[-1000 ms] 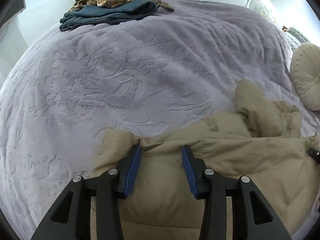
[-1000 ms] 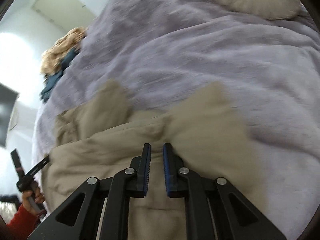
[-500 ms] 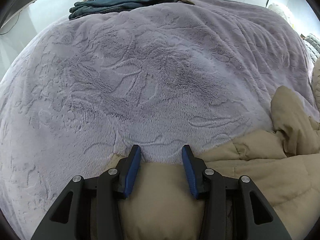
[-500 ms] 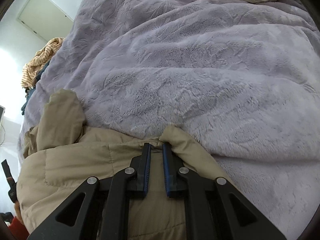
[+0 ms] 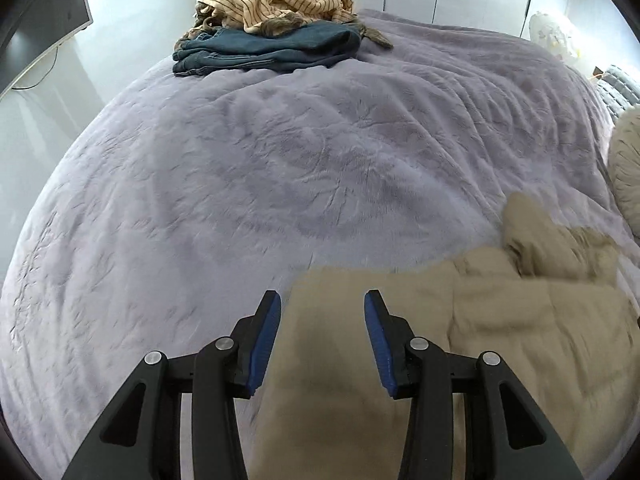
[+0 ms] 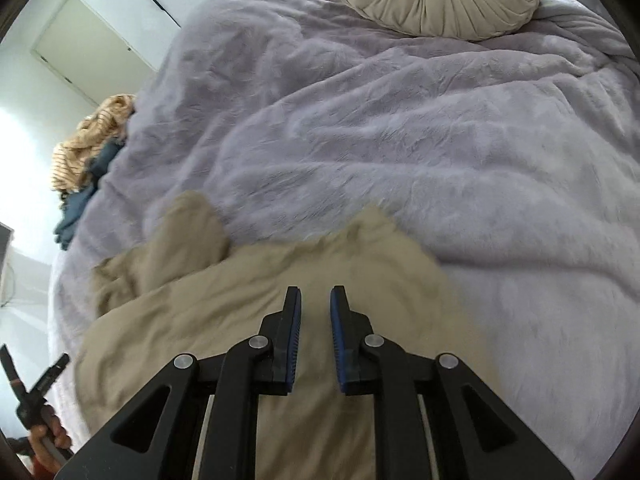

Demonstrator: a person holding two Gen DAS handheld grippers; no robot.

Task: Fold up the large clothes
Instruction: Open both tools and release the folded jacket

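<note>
Fabric of the beige coat (image 5: 500,340) lies bunched on the bed (image 5: 280,180). Left hand-held gripper (image 5: 322,300) hangs part-open, empty; right hand-held gripper (image 6: 315,294), narrow, is opening, gripping nothing. Flatten before folding.

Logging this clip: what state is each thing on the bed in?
Jacket: spread, partly folded, nothing gripping it.
Jeans: folded.
Striped top: crumpled on the jeans.
Left hand-held gripper: open, empty.
Right hand-held gripper: jaws opening, nothing pinched.
</note>
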